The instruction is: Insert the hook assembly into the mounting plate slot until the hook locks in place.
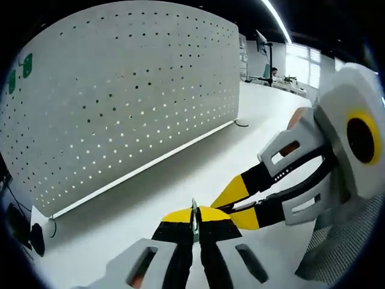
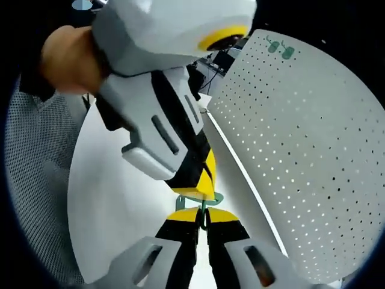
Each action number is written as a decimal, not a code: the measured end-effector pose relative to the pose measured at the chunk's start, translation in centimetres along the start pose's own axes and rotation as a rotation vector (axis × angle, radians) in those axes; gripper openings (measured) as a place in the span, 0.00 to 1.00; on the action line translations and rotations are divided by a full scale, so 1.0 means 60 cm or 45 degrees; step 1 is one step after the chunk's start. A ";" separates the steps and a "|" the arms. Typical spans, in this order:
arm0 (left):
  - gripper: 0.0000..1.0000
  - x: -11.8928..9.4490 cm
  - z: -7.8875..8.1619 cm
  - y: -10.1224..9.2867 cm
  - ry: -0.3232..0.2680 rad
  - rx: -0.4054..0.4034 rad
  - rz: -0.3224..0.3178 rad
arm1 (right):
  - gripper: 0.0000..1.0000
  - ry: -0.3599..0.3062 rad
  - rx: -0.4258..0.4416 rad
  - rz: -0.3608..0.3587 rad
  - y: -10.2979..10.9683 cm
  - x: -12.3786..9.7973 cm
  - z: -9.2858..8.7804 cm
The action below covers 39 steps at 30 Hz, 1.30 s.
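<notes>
**A:** Start at the fingers. What are they doing?

**B:** In the left gripper view, the left gripper (image 1: 194, 224) has its yellow-tipped black fingers (image 1: 175, 218) clenched on a thin green metal hook piece (image 1: 194, 217), which stands edge-on between them. The right gripper (image 1: 236, 208) comes in from the right, its tips meeting the same spot. In the right gripper view, the right gripper (image 2: 203, 218) is pinched shut on a thin green stem running along the fingers' line, with a small flat green plate part (image 2: 201, 197) crossing just above, touching the left gripper's tips (image 2: 198, 183).

**A:** So where does the task's thing lie?

**B:** Between both tip pairs, above the white worktop (image 1: 198, 162). I judge the two green parts are being mated there, stem pushed along its long axis into the plate. Whether the hook is locked, I cannot tell.

**A:** Room to move?

**B:** The white perforated pegboard panel (image 1: 126, 90) stands well apart, leaving bare worktop between. A grey mesh surface (image 2: 36, 180) lies on the person's side.
</notes>
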<state>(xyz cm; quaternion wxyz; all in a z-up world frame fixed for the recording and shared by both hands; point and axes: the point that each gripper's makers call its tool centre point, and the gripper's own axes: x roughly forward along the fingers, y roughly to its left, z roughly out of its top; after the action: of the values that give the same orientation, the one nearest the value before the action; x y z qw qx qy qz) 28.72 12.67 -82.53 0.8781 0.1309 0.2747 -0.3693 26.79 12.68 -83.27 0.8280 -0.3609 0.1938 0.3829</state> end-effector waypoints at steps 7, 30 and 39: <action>0.01 -0.011 0.016 0.010 -0.081 -0.073 0.012 | 0.08 -0.097 0.216 -0.011 -0.022 -0.025 0.023; 0.01 -0.082 0.120 0.050 -0.561 -0.272 0.032 | 0.10 -0.522 1.214 0.027 -0.106 -0.086 0.087; 0.01 -0.077 0.121 0.041 -0.566 -0.284 -0.005 | 0.03 -0.495 0.991 -0.049 -0.112 -0.095 0.090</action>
<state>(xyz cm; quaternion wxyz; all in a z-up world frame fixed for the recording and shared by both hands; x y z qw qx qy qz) 30.61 13.88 -73.85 0.9252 -0.0518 0.1142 -0.3581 28.64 10.88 -73.28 0.9304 0.0536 0.1574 0.3267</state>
